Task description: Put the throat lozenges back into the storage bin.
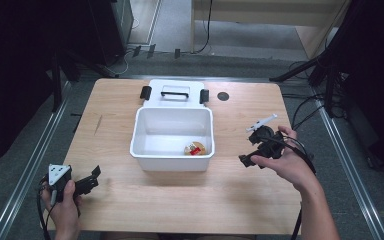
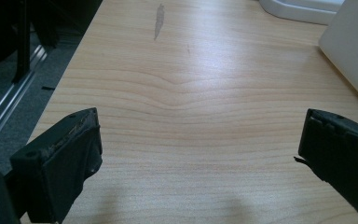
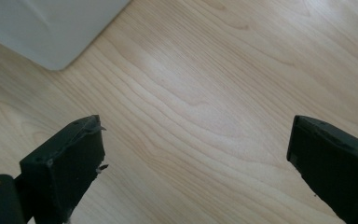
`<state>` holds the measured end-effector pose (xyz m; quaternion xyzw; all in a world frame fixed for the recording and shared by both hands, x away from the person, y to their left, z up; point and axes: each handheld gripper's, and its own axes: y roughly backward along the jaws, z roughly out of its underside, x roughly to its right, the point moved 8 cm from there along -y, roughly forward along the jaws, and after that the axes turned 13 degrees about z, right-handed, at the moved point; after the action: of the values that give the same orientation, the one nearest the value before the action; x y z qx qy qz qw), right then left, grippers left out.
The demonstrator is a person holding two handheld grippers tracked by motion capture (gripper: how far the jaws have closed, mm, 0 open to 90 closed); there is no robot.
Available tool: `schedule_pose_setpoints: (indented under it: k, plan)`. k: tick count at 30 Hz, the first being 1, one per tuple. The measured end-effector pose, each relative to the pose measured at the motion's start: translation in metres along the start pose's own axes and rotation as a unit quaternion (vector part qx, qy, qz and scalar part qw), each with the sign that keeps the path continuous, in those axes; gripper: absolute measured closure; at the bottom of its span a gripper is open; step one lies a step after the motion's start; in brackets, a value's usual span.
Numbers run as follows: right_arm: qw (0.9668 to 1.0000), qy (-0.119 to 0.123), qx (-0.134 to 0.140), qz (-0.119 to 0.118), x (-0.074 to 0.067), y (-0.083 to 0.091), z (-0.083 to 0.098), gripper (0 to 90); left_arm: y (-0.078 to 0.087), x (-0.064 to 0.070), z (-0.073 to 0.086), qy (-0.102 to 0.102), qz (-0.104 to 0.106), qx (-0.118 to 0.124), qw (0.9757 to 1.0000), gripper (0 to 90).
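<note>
A white plastic bin stands at the middle of the wooden table. Inside it, near the front right corner, lies a small round tan item with a red patch. My left gripper rests near the table's front left corner, held by a hand, with its jaws open and empty. To the right of the bin, my right gripper sits in the other hand and points toward the bin. Its jaws are wide open over bare wood, with the bin's corner just ahead.
The bin's white lid, with a handle and two black latches, lies flat behind the bin. A small dark round spot marks the table to the lid's right. The bin wall shows right of the left jaws. Dark stands and cables flank the table.
</note>
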<state>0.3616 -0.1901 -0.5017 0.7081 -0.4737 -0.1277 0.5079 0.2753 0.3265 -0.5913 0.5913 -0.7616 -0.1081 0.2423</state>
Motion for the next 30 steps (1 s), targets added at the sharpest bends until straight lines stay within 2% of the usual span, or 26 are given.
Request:
schedule_pose_setpoints:
  k: [5,7,13,18,21,30]
  plan:
    - [0.9993,-0.034,0.015,0.005,0.006,-0.012,0.025,2.9,0.000,0.000,0.000,-0.001,0.000,-0.001,1.0000,0.0]
    - [0.9983,-0.050,0.026,0.016,0.011,-0.016,0.037,2.9,0.000,0.000,0.000,-0.001,0.000,-0.001,1.0000,0.0]
    - [0.9944,-0.091,0.046,0.028,0.015,-0.028,0.066,2.9,0.000,0.000,0.000,-0.002,-0.001,-0.001,1.0000,0.0]
    - [0.9867,-0.143,0.076,0.006,0.017,-0.033,0.088,2.9,0.000,0.000,0.000,-0.001,-0.001,-0.001,1.0000,0.0]
    - [0.9830,-0.162,0.085,0.010,0.021,-0.035,0.099,2.9,0.000,0.000,0.000,-0.001,-0.001,-0.002,1.0000,0.0]
    - [0.9731,-0.198,0.115,0.025,0.027,-0.035,0.127,2.9,0.000,0.000,0.000,-0.001,-0.001,-0.001,1.0000,0.0]
